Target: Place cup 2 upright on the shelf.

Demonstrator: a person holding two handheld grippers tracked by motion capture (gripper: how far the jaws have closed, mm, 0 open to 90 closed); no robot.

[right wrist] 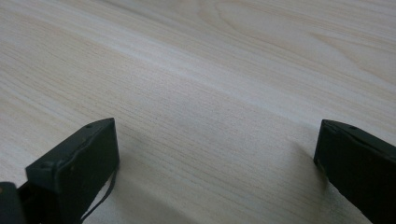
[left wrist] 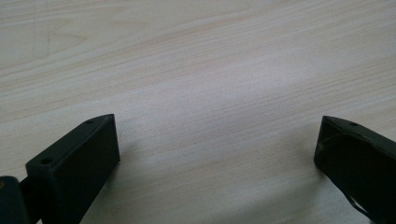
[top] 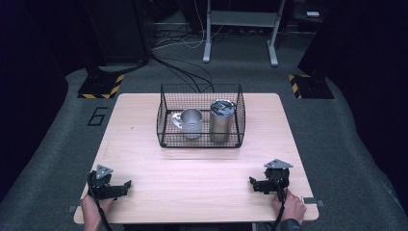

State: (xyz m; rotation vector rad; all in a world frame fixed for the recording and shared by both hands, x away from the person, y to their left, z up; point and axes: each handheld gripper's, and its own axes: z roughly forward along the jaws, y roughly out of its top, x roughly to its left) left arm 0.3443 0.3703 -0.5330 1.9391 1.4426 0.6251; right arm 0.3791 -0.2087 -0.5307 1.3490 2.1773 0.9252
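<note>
Lower left of the high view: your left gripper [top: 126, 185] rests on the bench [top: 202, 168], jaws spread and holding nothing. Lower right: your right gripper [top: 252, 183] rests likewise, jaws spread over bare wood. Both lie near the bench's near edge, pointing inward. Centre, farther back: a black wire basket [top: 163, 113] holds a steel mug [top: 191, 122] at left and a taller steel tumbler [top: 221, 121] at right, both upright, well apart from both grippers.

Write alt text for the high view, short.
A black wire basket at the far middle of a wooden table holds a metal mug on the left and a taller lidded metal tumbler on the right. Near the front edge, the left gripper and right gripper rest open, holding nothing.
</note>
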